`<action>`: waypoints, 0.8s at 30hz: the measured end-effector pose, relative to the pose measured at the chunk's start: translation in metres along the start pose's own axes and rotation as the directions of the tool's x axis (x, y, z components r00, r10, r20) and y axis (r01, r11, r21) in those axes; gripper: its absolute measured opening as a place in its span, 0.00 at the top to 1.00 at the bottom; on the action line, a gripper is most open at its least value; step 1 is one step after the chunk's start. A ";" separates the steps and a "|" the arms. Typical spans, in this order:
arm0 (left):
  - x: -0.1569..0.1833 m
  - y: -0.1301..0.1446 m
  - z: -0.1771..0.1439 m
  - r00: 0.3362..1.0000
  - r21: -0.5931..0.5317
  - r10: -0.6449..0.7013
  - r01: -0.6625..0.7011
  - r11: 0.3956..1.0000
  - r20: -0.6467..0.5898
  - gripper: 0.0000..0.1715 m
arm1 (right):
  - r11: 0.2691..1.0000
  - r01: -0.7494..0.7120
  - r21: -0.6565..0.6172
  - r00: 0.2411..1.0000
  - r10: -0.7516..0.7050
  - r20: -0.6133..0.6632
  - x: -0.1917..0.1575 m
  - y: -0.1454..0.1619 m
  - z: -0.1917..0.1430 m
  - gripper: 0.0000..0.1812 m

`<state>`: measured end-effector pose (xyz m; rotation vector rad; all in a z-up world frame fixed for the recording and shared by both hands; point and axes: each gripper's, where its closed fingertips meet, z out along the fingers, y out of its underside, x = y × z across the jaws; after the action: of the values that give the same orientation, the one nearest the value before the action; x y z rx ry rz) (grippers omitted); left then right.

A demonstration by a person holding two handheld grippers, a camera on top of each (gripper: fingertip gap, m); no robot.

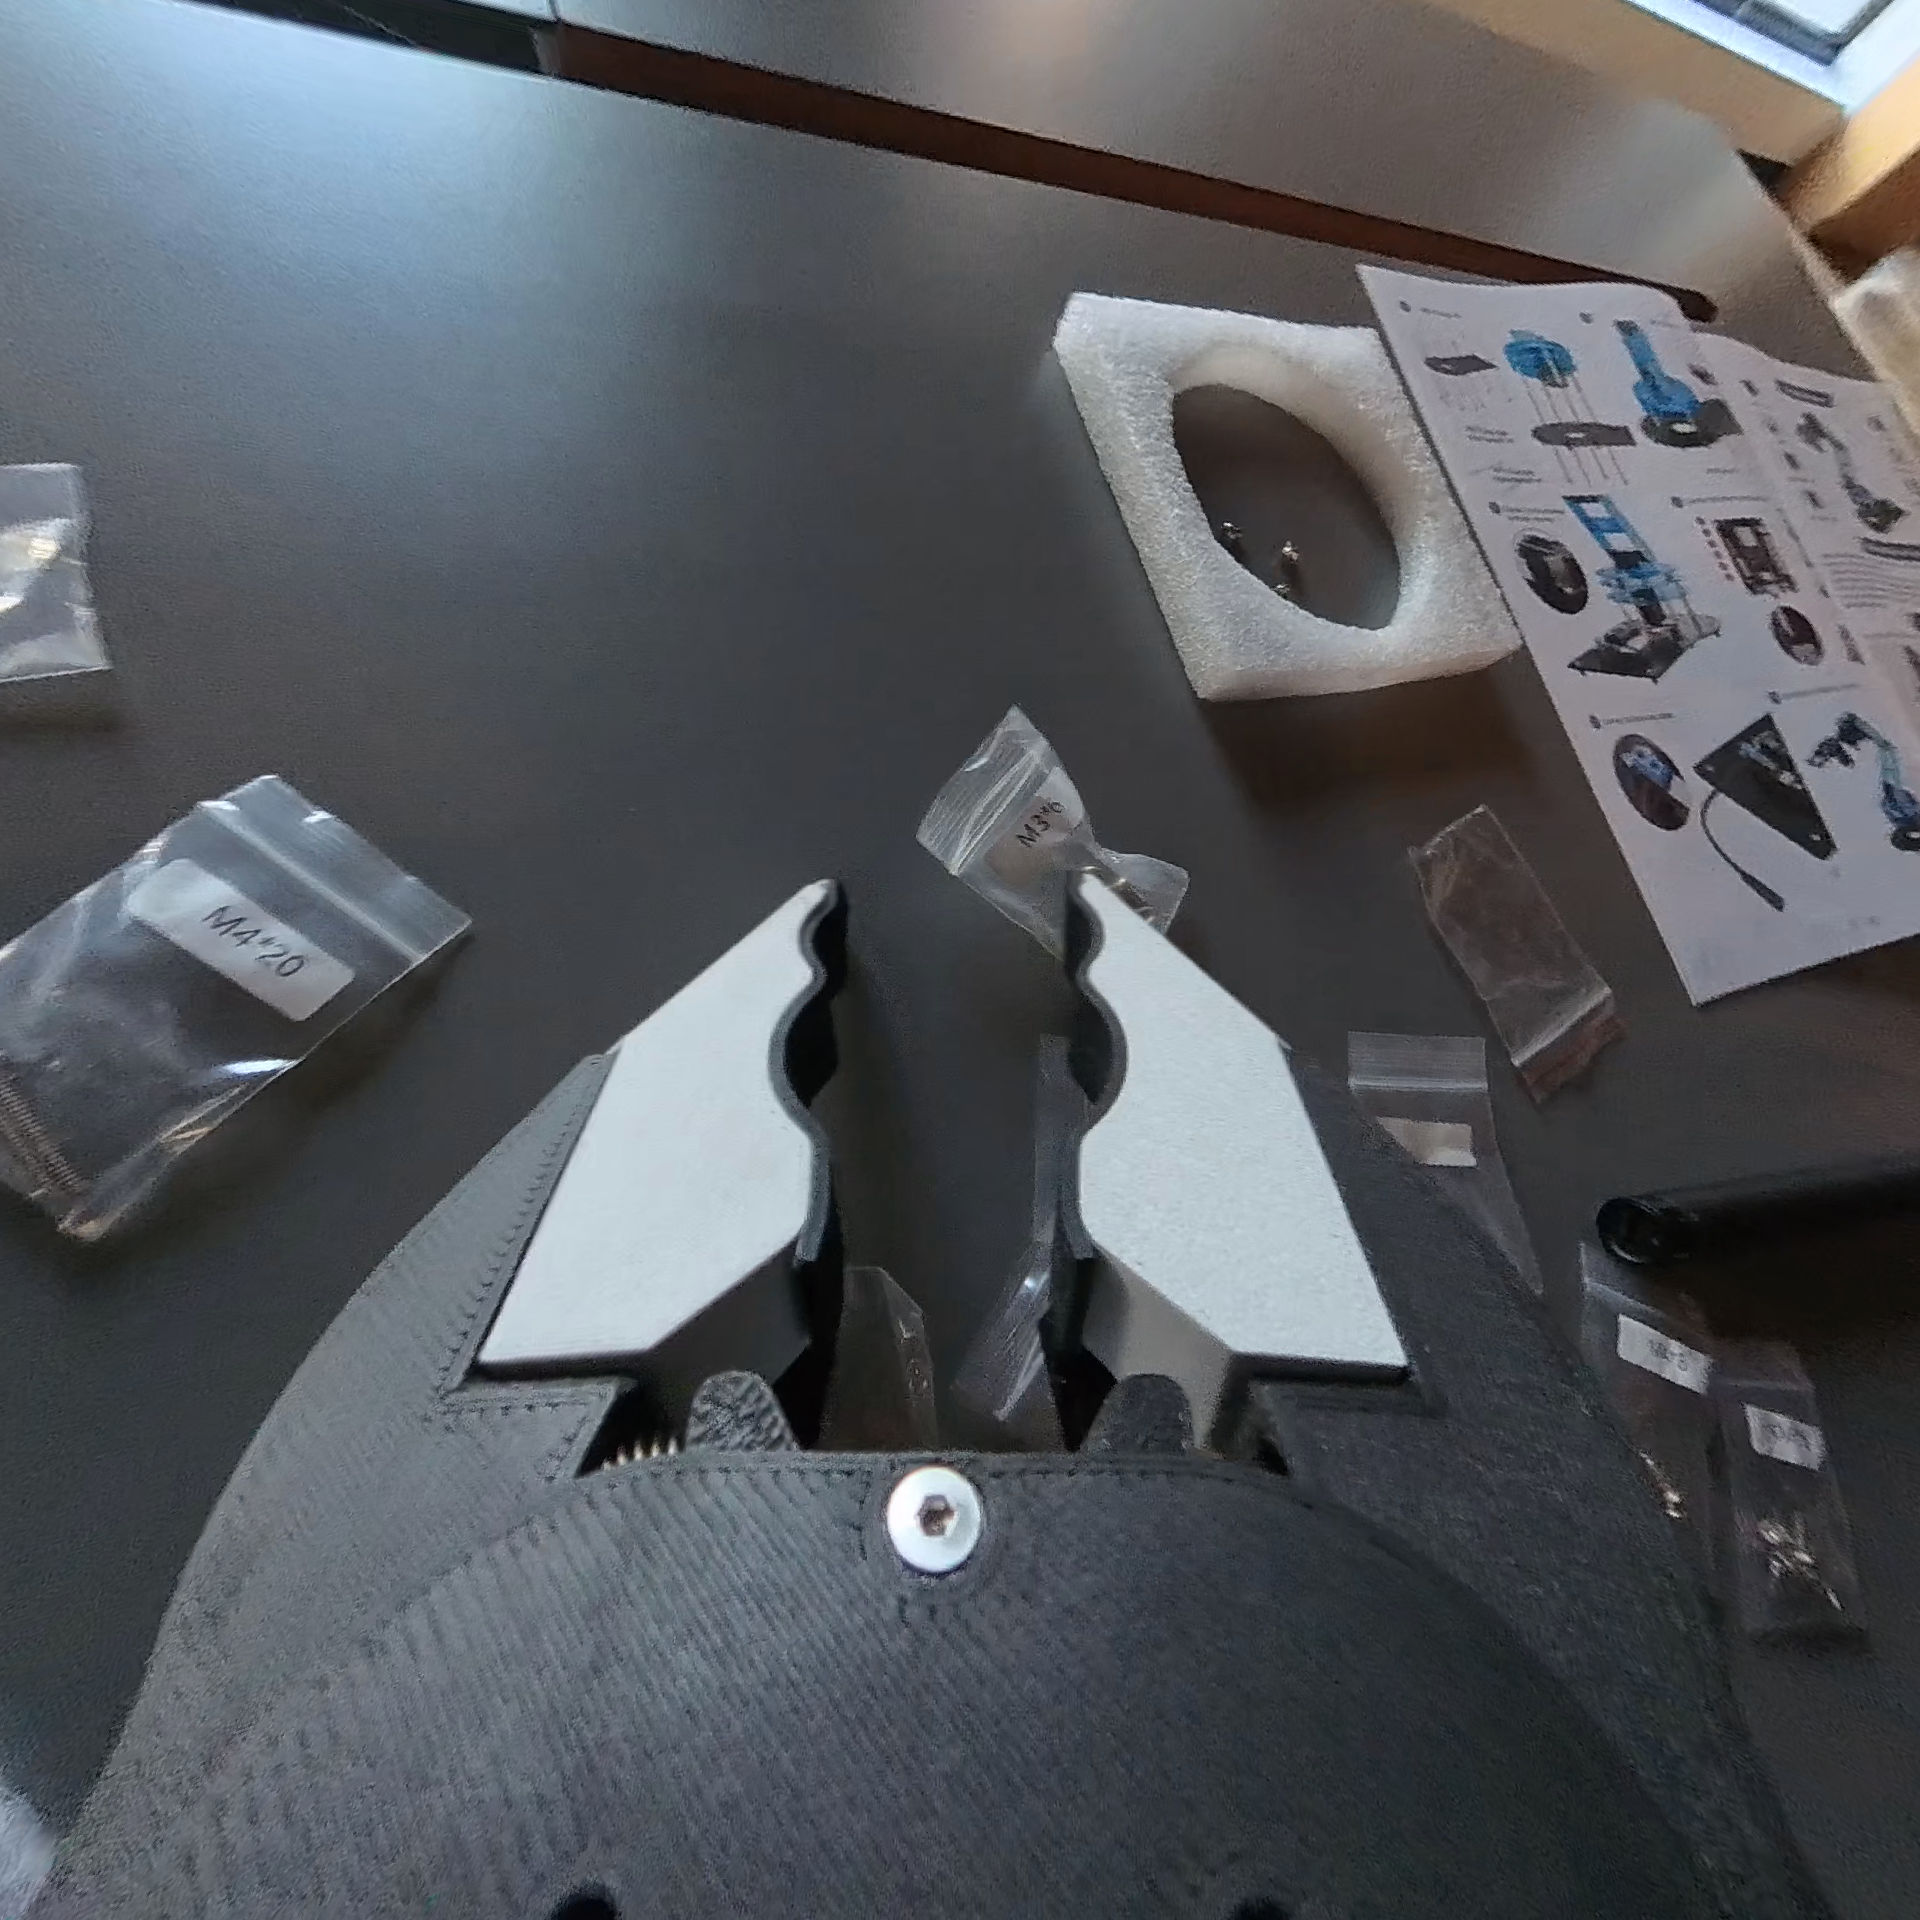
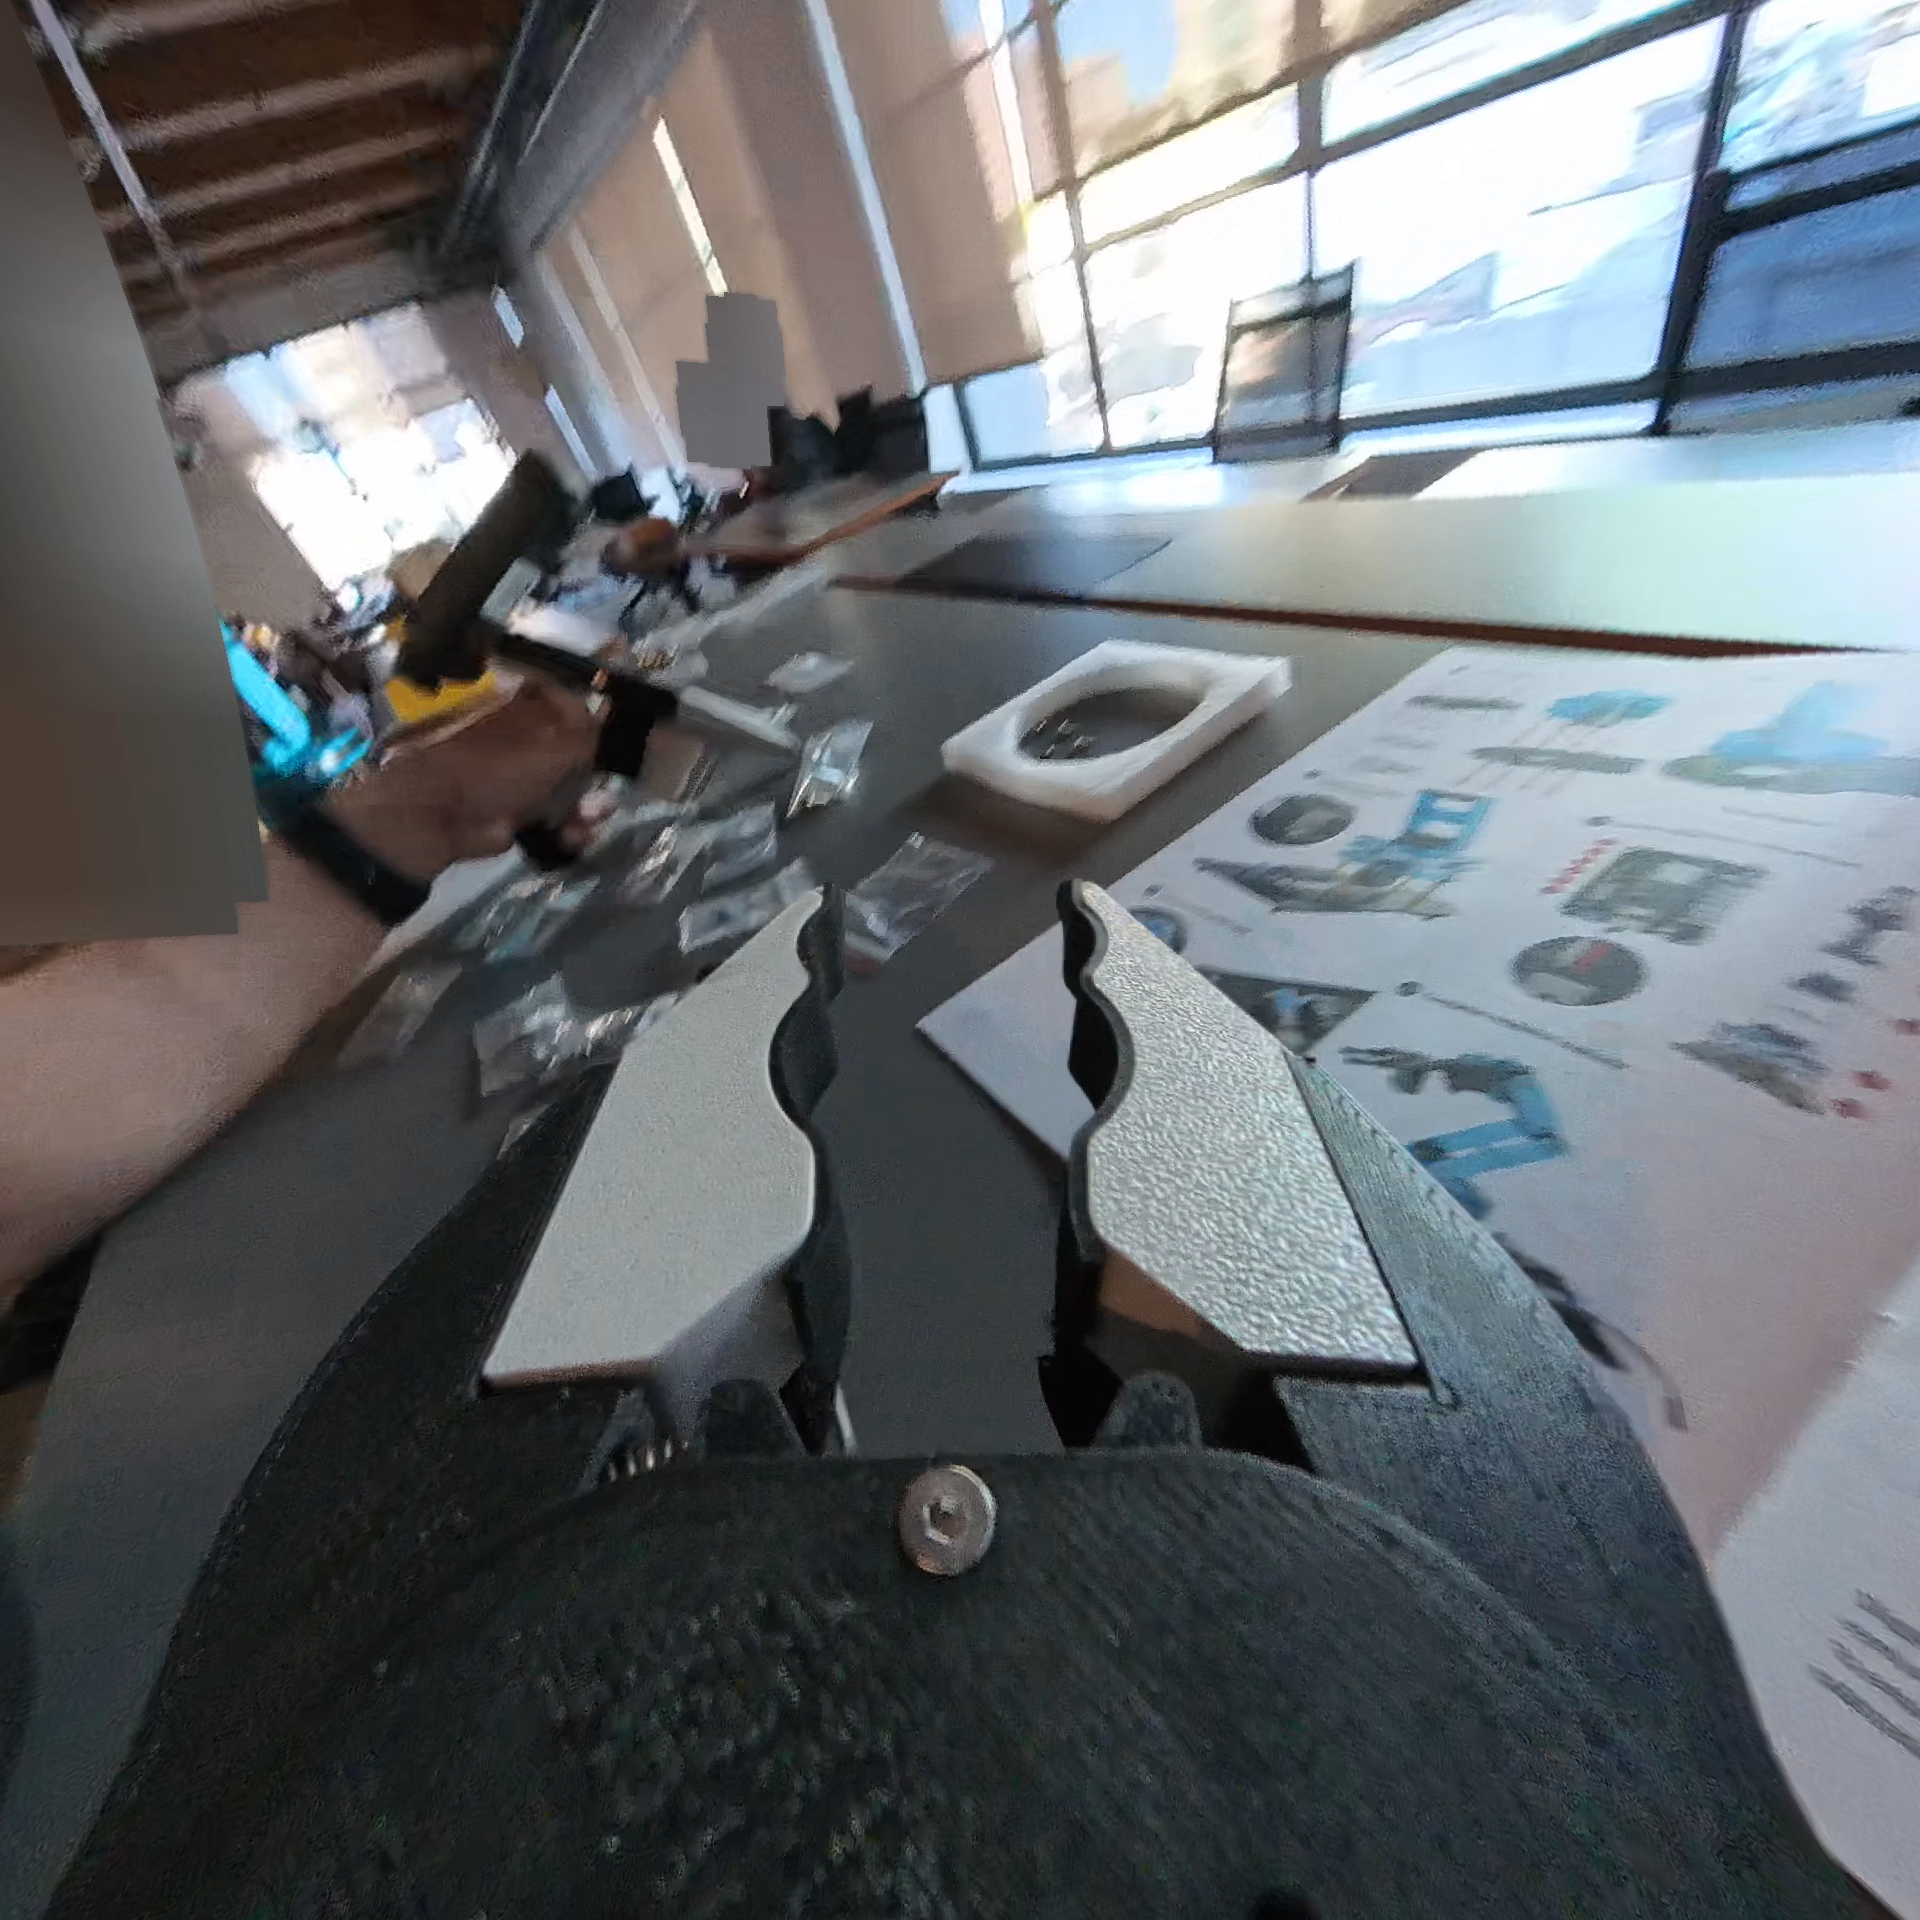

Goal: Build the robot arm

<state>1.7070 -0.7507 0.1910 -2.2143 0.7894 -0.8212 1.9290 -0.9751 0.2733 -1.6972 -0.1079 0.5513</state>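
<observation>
My left gripper [image 1: 956, 902] is open and low over the dark table [image 1: 520, 416]. A small crumpled clear bag with a white label [image 1: 1023, 831] lies just beyond its right fingertip [image 1: 1086, 909]; I cannot tell if they touch. Two more clear bags [image 1: 899, 1351] lie under the gap between the jaws. My right gripper [image 2: 943, 904] is open and empty above the table [image 2: 935, 1195], beside the corner of a printed instruction sheet [image 2: 1558, 935]. A person's hand [image 2: 488, 779] holds the left gripper at the left of the right wrist view.
A white foam frame [image 1: 1122, 416] with small screws [image 1: 1262, 551] in its hole lies beyond, also in the right wrist view [image 2: 1236, 686]. The instruction sheet [image 1: 1662, 623] is at right. Several clear bags [image 1: 218, 987] [image 1: 1512, 977] and a black cylinder [image 1: 1766, 1210] lie around. One gripper's finger ends stand about 35 cm off the other's.
</observation>
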 end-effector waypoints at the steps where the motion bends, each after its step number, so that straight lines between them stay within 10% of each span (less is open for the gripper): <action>1: -0.002 -0.002 -0.004 0.999 0.008 0.011 -0.011 1.000 0.034 0.72 | 1.000 0.004 0.030 0.998 -0.002 -0.055 0.011 -0.008 -0.005 0.77; 11: 0.024 -0.052 -0.057 0.983 0.356 0.024 -0.089 0.930 0.183 0.74 | 0.947 0.308 0.089 0.756 -0.186 -0.627 0.138 -0.064 -0.104 0.78; 24: 0.038 -0.061 -0.069 0.988 0.443 0.019 -0.085 0.892 0.151 0.77 | 0.977 0.149 0.156 0.817 -0.032 -0.575 0.160 -0.047 -0.110 0.87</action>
<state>1.7002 -0.7641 0.2896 -1.8058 0.5218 -0.7228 2.1263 -1.0051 0.2817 -1.5877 0.2916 -0.0410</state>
